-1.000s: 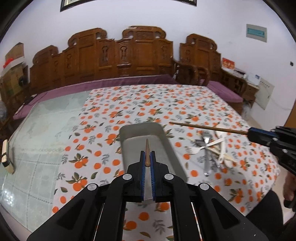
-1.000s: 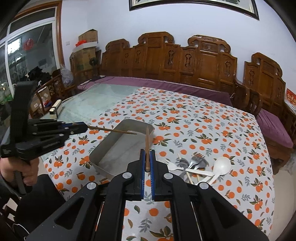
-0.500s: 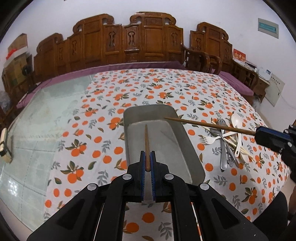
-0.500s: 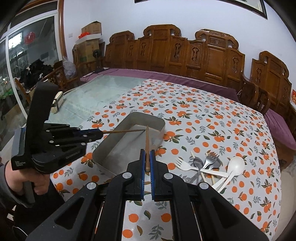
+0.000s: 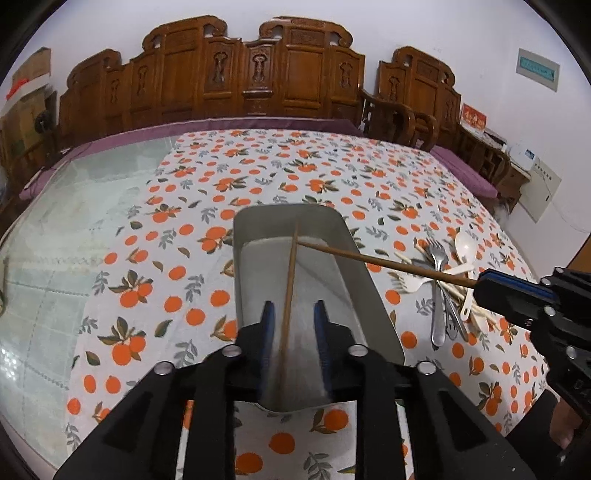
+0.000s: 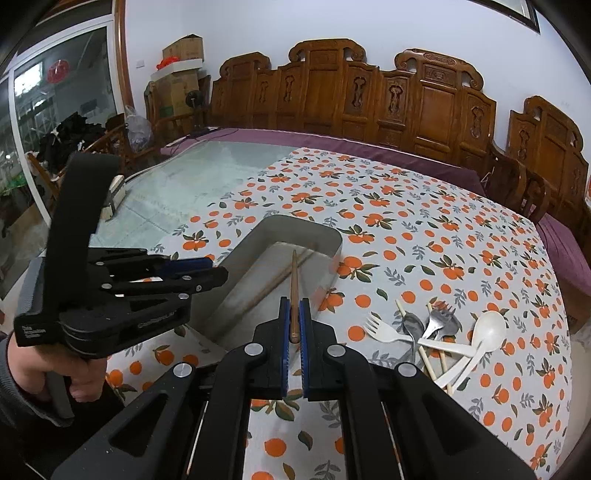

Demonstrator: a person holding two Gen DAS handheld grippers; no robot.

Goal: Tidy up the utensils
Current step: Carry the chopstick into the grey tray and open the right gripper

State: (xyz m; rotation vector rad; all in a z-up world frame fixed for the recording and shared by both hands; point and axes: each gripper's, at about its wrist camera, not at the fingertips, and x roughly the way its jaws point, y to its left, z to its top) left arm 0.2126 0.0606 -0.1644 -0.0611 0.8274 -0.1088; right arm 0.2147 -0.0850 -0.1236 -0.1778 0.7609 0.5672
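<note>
one brown chopstick [image 5: 290,280] lies in the metal tray [image 5: 373,295], between the left gripper's [image 5: 293,314] opening jaws, which no longer press it. the right gripper [image 6: 294,325] is clamped on a second chopstick [image 6: 294,291], tip over the tray. right of the tray, on the orange-print tablecloth [image 5: 155,266], lie forks [image 6: 436,319], white spoons [image 6: 487,330] and pale chopsticks [image 6: 410,334].

Ahead of you, carved wooden benches [image 5: 258,74] with purple cushions [image 6: 388,144] line a white wall [image 6: 258,26]; cardboard boxes [image 6: 183,48] sit stacked by the window [image 6: 55,96] at left.
</note>
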